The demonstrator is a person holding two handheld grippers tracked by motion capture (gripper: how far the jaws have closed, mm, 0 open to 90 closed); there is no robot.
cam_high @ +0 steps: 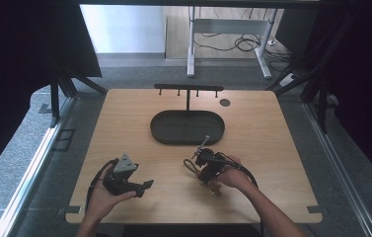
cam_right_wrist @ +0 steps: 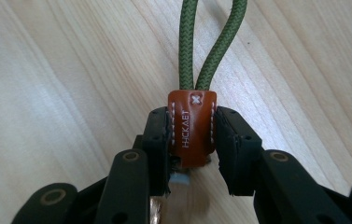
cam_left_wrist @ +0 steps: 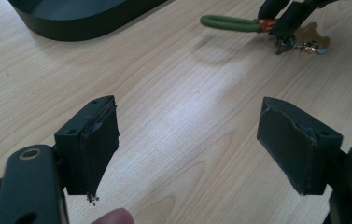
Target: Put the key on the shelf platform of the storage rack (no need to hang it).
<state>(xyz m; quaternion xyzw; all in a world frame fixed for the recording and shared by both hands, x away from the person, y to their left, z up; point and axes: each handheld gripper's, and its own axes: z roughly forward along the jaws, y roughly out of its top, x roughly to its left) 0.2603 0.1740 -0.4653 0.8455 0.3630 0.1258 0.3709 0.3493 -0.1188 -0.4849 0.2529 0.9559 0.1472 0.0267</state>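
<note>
From the high view, the left gripper (cam_high: 146, 186) and right gripper (cam_high: 194, 165) sit low over the wooden surface (cam_high: 272, 148), in front of a dark oval tray (cam_high: 161, 129). The left gripper view shows its fingers (cam_left_wrist: 94, 149) wide apart around bare wood. In the right gripper view, the fingers (cam_right_wrist: 157, 135) clamp the brown leather tab (cam_right_wrist: 191, 130) of a green cord keychain (cam_right_wrist: 211, 46), just above the surface.

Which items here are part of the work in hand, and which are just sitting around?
In the job:
- right gripper, shut on the keychain, a green cord loop with a brown leather tab
- left gripper, open and holding nothing
- black stand with hooks and its oval tray, probably where the keychain goes

Lying about:
- small dark disc on the table
- white desk frame and floor cables behind
</note>
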